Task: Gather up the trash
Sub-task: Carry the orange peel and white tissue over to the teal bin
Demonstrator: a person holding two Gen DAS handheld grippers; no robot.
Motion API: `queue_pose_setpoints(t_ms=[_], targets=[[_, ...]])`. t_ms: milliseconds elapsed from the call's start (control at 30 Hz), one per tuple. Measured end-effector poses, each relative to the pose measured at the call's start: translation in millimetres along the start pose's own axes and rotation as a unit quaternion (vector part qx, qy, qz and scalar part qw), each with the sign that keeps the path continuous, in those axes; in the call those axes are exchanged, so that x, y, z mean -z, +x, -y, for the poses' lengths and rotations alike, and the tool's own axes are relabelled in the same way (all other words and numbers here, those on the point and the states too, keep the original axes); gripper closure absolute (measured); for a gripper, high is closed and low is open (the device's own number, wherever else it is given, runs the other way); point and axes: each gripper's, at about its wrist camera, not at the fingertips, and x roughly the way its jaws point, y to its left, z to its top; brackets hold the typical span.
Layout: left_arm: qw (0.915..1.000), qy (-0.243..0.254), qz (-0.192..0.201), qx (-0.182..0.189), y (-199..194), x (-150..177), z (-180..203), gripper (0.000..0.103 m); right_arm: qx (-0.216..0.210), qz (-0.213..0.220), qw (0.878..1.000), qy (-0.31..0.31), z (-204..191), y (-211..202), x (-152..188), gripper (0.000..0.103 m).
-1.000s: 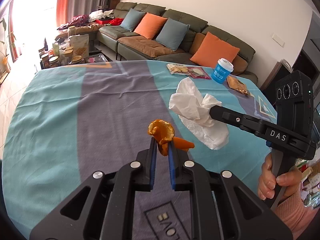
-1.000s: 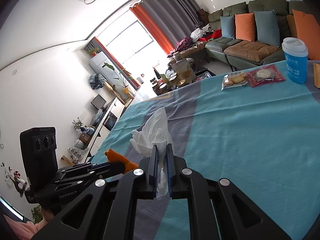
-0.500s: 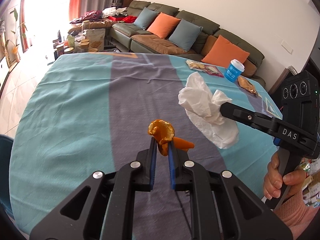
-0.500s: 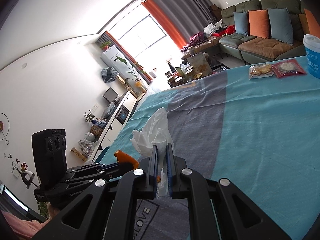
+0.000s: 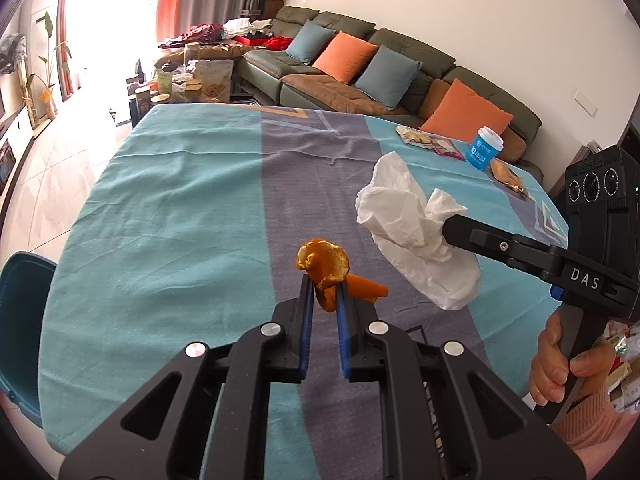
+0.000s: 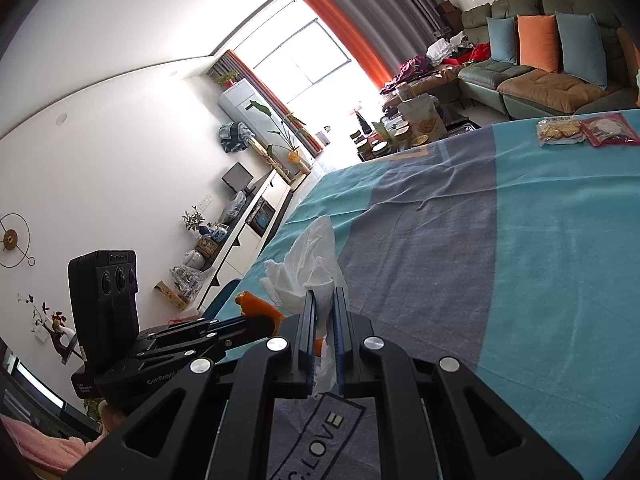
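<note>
- An orange peel point(image 5: 323, 268) is pinched between the blue pads of the left gripper point(image 5: 322, 300); it is held clear above the table point(image 5: 168, 216), with one curl standing above the fingertips and a strip hanging off to the right.
- A crumpled white tissue point(image 6: 308, 276) is clamped in the right gripper point(image 6: 322, 312); the jaws are pressed nearly together on a thin fold, and most of the paper bulges free beyond the tips.
- In the left wrist view the tissue point(image 5: 416, 232) is seen near the peel but apart from it.
- No bin is identified with certainty in either view; a dark teal rim point(image 5: 22, 320) shows at the near-left table edge, nature not settled.
- Risk, judged: the peel is gripped by a small part only, so a quick swing or tilt could let it slip out.
- Risk, judged: the tissue could tear or pull through at the thin fold if snagged.
- Risk, judged: the two grippers are carried close together; a crossing could knock the peel loose.
- A blue cup point(image 5: 485, 152) and snack packets point(image 6: 586, 130) lie well apart at the far edge.
</note>
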Motion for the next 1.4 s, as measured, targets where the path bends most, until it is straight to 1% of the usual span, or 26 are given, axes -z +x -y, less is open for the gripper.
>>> queue_pose_setpoints(t_ms=[367,800,1400], targets=[[0.9999,-0.011,0.004,-0.008,-10.1,6.8,-14.6,0.091,-0.010,-0.011,1.000,-0.008,-13.6,13.7,2.3,0.096],[0.9993,-0.026,0.012,-0.023,-26.0,14.3,-34.5,0.091,-0.028,-0.028,0.999,-0.018,-19.1,33.8,-3.4,0.096],[0.9976,-0.051,0.024,-0.040,-49.7,26.1,-64.1,0.091,-0.047,-0.051,0.997,-0.040,-45.6,64.6,-2.2,0.096]])
